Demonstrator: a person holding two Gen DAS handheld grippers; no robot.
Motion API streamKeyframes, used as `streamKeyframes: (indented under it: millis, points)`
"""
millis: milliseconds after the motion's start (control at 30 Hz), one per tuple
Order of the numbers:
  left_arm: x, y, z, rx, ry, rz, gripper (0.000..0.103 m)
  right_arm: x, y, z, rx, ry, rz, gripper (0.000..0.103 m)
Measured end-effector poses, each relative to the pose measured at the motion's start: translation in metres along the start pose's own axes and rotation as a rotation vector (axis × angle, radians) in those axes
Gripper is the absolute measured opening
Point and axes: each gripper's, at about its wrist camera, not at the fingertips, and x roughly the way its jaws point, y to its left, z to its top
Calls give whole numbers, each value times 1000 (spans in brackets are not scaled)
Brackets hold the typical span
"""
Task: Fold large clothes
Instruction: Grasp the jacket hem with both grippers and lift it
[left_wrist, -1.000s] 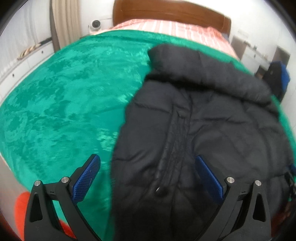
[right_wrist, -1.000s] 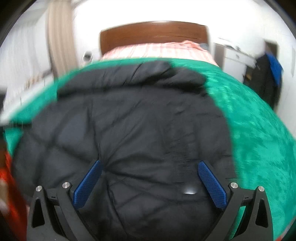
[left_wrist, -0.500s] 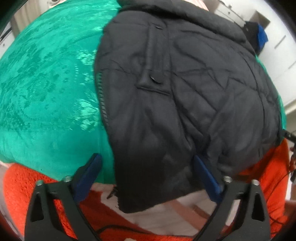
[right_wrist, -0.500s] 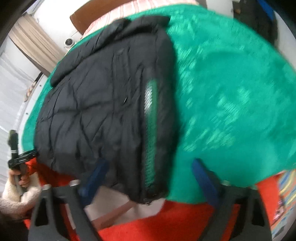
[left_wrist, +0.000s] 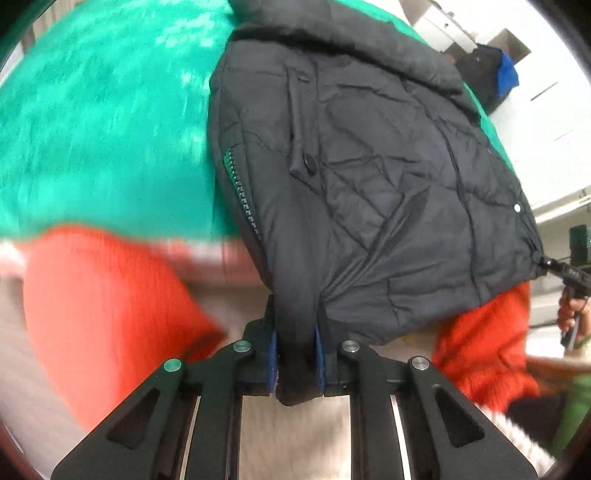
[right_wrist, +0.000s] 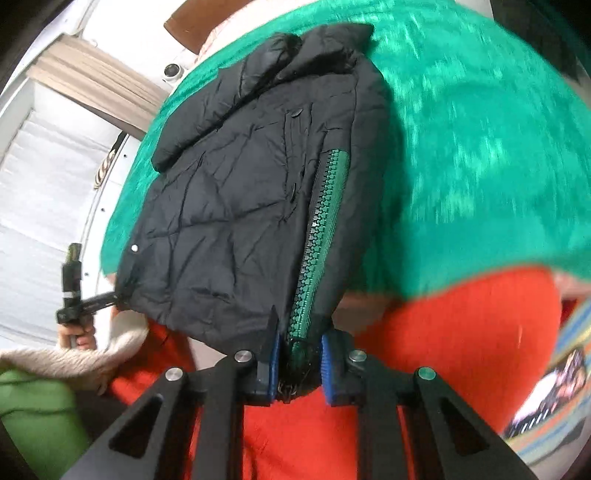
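Left gripper and right gripper each clamped on a hem corner of the jacket.

Both pairs of blue pads are pressed onto bunched fabric; the right gripper's grip sits at the foot of the green zipper. Jacket lies flat on the green blanket, collar at the blanket's far side, hem overhanging the near edge. Orange fabric shows below that edge.
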Motion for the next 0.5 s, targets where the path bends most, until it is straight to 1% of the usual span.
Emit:
streamKeyframes:
  millis: [33,100,133,167,233,267,300,333,367,400,433,467,500]
  points:
    - [-9,2,-6,-13,7,-24,14,-5,-2,-2,24,-3,28,17]
    - [-35,3,-4,-36,-22,-104,13,-21,-4,2,79,-50,115,17]
    - [-50,5,3,-43,-51,-138,13,-34,-4,12,103,-97,166,17]
    - [-71,7,17,-45,-101,-174,13,-44,-4,22,110,-135,201,17]
    - [-100,7,45,-27,-183,-206,13,-64,2,57,87,-229,270,17]
    - [-117,8,69,-8,-240,-222,13,-72,4,83,71,-276,301,17]
    - [-127,8,91,2,-277,-231,13,-73,10,98,62,-303,320,17]
    - [-135,6,113,7,-316,-236,13,-74,18,126,44,-341,338,17]
    - [-141,2,145,17,-369,-233,13,-73,25,149,28,-371,336,17]
    - [-146,4,167,26,-406,-222,13,-69,31,184,8,-406,326,17]
    - [-147,4,200,23,-455,-201,14,-63,34,208,-7,-418,314,17]
    - [-141,3,224,11,-489,-189,16,-56,36,234,-17,-435,290,17]
    - [-136,0,245,9,-518,-168,22,-45,40,262,-19,-458,256,17]
